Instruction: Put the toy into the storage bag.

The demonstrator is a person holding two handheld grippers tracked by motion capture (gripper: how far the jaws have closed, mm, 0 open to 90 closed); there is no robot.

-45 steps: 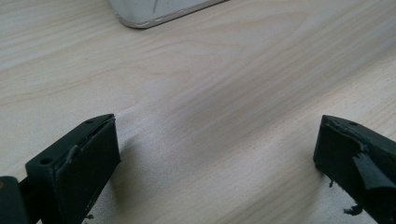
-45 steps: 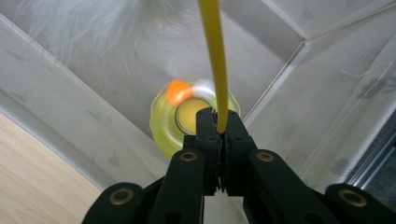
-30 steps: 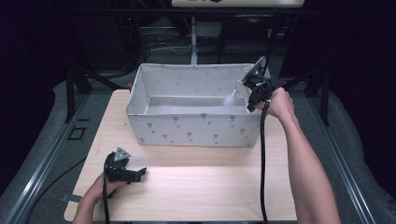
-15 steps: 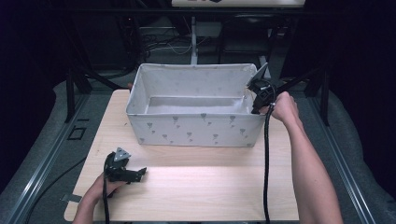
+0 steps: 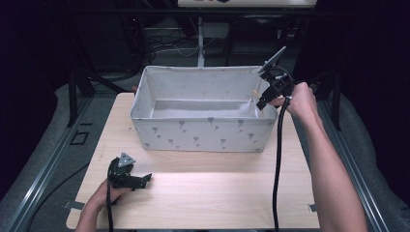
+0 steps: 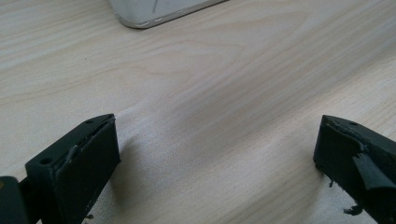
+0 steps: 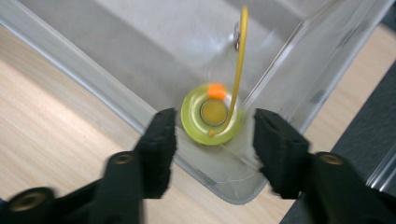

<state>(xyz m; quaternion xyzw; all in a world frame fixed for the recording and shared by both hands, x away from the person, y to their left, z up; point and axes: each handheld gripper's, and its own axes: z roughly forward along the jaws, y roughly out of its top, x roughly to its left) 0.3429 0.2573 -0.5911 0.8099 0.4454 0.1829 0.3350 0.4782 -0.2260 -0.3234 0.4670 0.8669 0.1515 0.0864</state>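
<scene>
At the near left of the pale wooden counter (image 5: 203,193), the left gripper (image 5: 140,181) rests low in the person's hand, its jaws wide apart with bare wood between them; the left gripper view confirms nothing between the pads. A rounded white corner (image 6: 140,18) lies beyond those jaws in that view.

Farther back, at mid-counter, stands the white rectangular fabric bin with a grey printed pattern (image 5: 203,133).

At the bin's far right corner, the right gripper (image 5: 262,103) is held above the rim, pointing down into the bin. Its jaws have just been opening and now stand moderately apart, gripping nothing. In the right gripper view, the yellow-green ring-shaped object with an orange tab (image 7: 212,113) appears between the two jaws but beyond them, clear of both pads, inside the bin's corner. A thin yellow strand (image 7: 240,56) runs from the ring toward the bin wall.
</scene>
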